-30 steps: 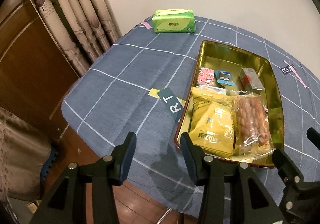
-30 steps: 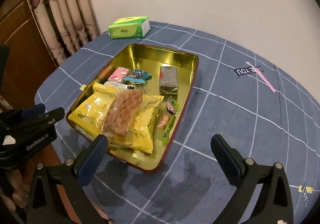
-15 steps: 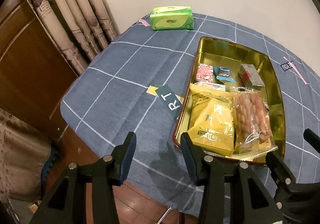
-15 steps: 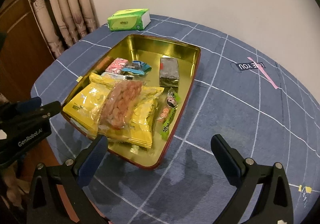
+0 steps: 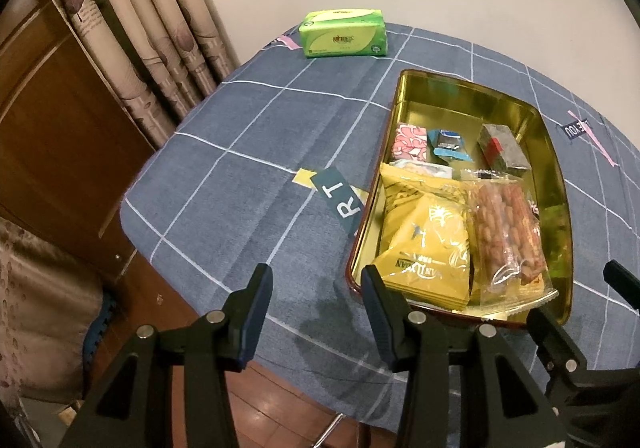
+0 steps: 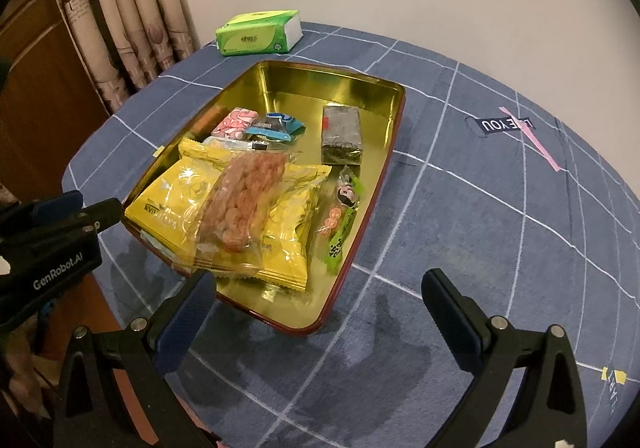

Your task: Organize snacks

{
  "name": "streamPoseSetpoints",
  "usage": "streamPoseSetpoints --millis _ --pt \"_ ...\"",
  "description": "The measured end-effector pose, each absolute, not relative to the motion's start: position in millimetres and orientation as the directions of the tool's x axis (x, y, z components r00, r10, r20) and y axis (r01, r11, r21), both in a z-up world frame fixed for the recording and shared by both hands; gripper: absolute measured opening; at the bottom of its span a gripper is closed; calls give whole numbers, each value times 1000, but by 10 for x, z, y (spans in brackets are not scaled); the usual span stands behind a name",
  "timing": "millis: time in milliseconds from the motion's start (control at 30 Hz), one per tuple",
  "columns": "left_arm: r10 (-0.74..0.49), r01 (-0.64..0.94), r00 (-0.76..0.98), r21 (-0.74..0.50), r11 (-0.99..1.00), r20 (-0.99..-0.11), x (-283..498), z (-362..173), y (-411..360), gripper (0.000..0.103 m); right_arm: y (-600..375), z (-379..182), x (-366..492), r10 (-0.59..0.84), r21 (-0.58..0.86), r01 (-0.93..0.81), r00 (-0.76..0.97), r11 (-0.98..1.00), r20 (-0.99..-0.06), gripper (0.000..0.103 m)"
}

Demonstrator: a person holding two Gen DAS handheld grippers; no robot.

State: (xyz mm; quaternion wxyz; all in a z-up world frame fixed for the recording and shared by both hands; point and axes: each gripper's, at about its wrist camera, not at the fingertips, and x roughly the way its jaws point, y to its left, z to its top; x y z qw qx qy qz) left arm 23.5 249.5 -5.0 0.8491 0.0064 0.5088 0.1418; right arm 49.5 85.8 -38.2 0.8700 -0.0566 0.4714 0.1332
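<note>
A gold tin tray sits on the blue checked tablecloth and holds the snacks. In it lie yellow snack bags, a clear bag of peanuts on top of them, a dark seaweed pack, a pink candy, a blue wrapper and a green snack stick. My left gripper is open and empty at the tray's near left corner. My right gripper is open and empty above the tray's near edge.
A green tissue pack lies at the table's far side. Curtains and a wooden cabinet stand to the left. The table's front edge drops to the floor. Printed labels are on the cloth.
Both grippers have pulled back a little from the tray, so it sits slightly farther in both views. Jaws stay open. The snacks have not moved.
</note>
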Motion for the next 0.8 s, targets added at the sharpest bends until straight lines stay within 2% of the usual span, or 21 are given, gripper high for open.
streamPoseSetpoints --millis 800 --pt "250 -231 436 160 960 -865 238 -60 2483 47 864 -403 498 182 32 -286 515 958 -838 102"
